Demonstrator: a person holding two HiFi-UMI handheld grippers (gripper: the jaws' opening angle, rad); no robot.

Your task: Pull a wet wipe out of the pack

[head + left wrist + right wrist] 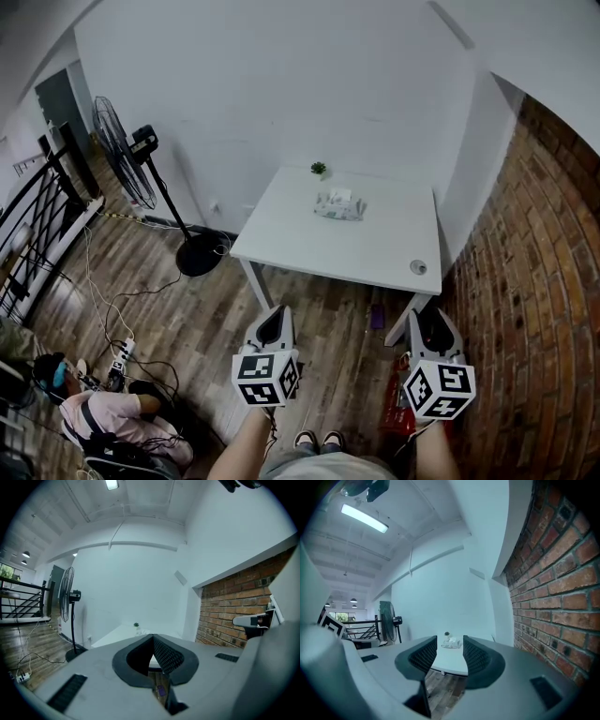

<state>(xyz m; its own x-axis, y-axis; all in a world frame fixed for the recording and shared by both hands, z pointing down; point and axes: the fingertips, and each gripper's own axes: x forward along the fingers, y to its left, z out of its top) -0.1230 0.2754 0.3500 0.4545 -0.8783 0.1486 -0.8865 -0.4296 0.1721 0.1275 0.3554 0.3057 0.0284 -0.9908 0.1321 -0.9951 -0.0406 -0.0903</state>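
Note:
The wet wipe pack (339, 205) lies on the far half of a white table (375, 246), with a wipe sticking up from its top. Both grippers hang well short of the table, over the wooden floor. My left gripper (275, 315) is shut; in the left gripper view (152, 638) its jaws meet at the tips with nothing between them. My right gripper (433, 319) is open and empty. In the right gripper view the pack (451, 643) shows far off through the gap of the right gripper (450, 640), with the plant behind it.
A small potted plant (319, 169) stands at the table's far edge. A standing fan (127, 161) and a black railing (42, 216) are at the left. A brick wall (539, 281) runs along the right. Cables and a power strip (122, 354) lie on the floor, near a seated person (112, 417).

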